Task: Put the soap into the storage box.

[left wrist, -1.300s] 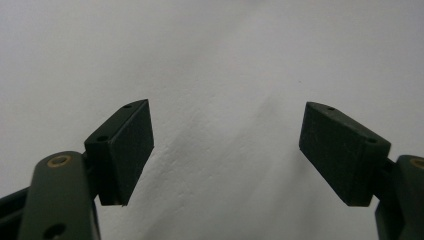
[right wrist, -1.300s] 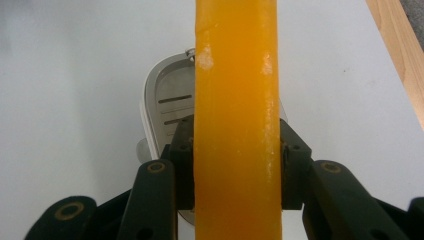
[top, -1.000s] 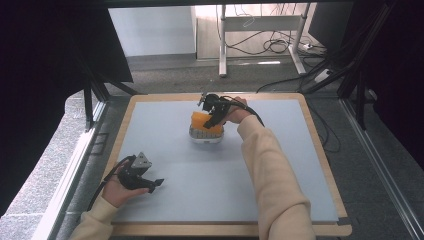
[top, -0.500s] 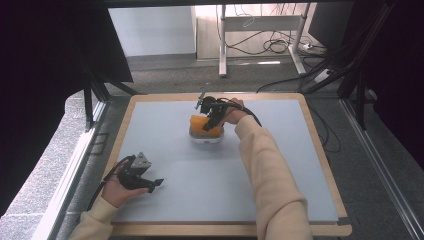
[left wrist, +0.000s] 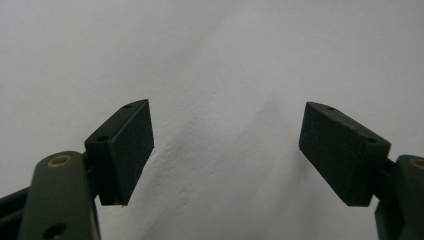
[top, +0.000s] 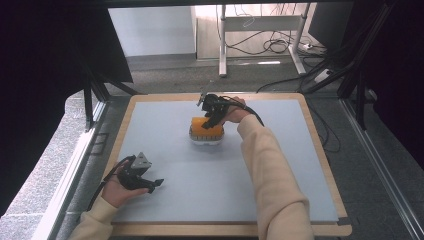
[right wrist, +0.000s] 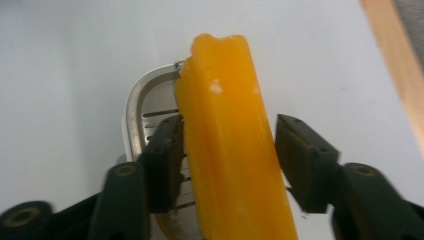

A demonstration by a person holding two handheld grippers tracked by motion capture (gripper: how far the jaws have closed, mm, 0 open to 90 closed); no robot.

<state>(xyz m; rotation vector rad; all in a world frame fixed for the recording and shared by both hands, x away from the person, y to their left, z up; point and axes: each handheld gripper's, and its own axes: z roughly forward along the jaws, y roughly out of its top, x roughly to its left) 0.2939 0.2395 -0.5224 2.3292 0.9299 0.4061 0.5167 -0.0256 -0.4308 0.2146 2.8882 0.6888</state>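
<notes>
A person's right gripper [top: 212,119] reaches to the far middle of a pale table [top: 280,170], its jaws set on either side of an orange bar of soap [right wrist: 232,145] that stands on edge in a slotted metal dish [right wrist: 142,107]. The left pad touches the bar; the right pad stands just clear. The left gripper [top: 156,184] rests near the table's front left corner, jaws spread wide over bare surface.
</notes>
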